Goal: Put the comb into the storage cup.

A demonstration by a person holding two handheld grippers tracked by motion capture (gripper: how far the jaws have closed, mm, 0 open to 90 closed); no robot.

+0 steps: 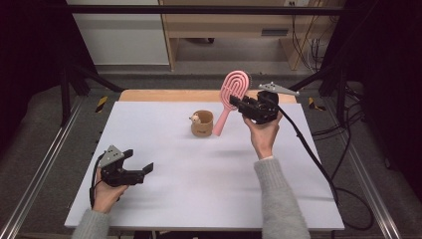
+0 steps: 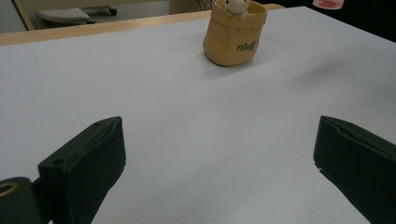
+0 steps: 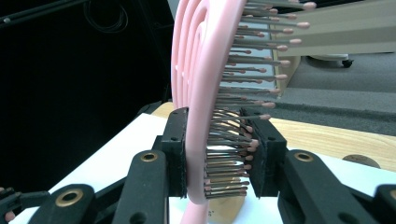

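A pink hairbrush (image 1: 231, 94) hangs above the white table (image 1: 199, 189), handle pointing down toward a tan cup (image 1: 202, 123) with a small animal figure at its rim. My right gripper (image 1: 238, 103) is shut on the brush's head. In the right gripper view the pink hairbrush (image 3: 205, 93) stands between the two pads, with its bristles pressed against one of them. My left gripper (image 1: 139, 162) rests low at the near left of the table, open, with nothing between its fingers. The left gripper view looks across bare table to the tan cup (image 2: 235, 37).
A wooden strip (image 1: 164, 95) runs along the table's far edge. Metal frame rails (image 1: 45, 159) flank the table on both sides. A black cable (image 1: 318, 164) trails from the right gripper off the right edge. Shelving stands behind the table.
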